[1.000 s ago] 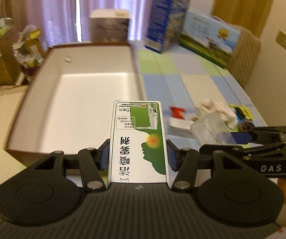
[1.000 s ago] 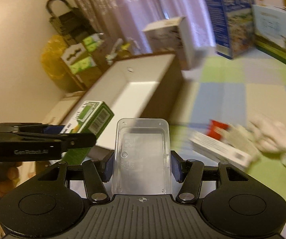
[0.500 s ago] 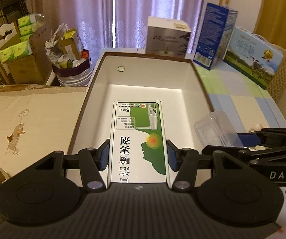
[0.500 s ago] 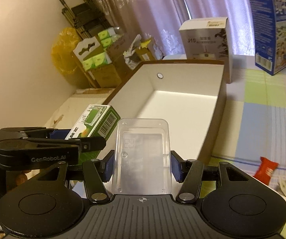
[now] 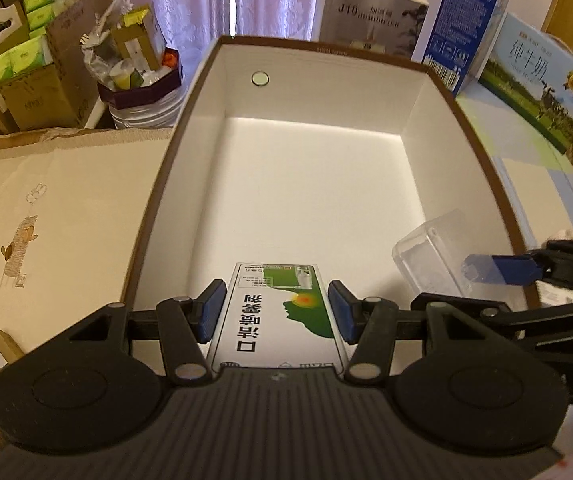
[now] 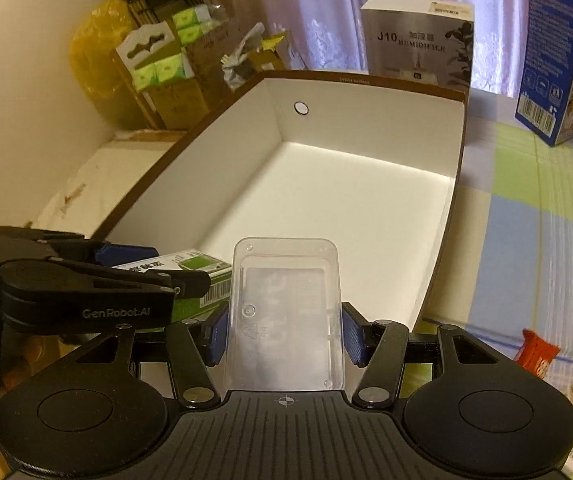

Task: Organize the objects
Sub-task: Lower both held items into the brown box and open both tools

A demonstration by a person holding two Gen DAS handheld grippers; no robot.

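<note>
Moving in from the checked surface, both grippers now hang over the big white box, left gripper jaws pinching the green carton, right gripper jaws pinching the clear case, ready to drop.

Green-white carton flat over white box; clear plastic case alongside, tilted.
</note>
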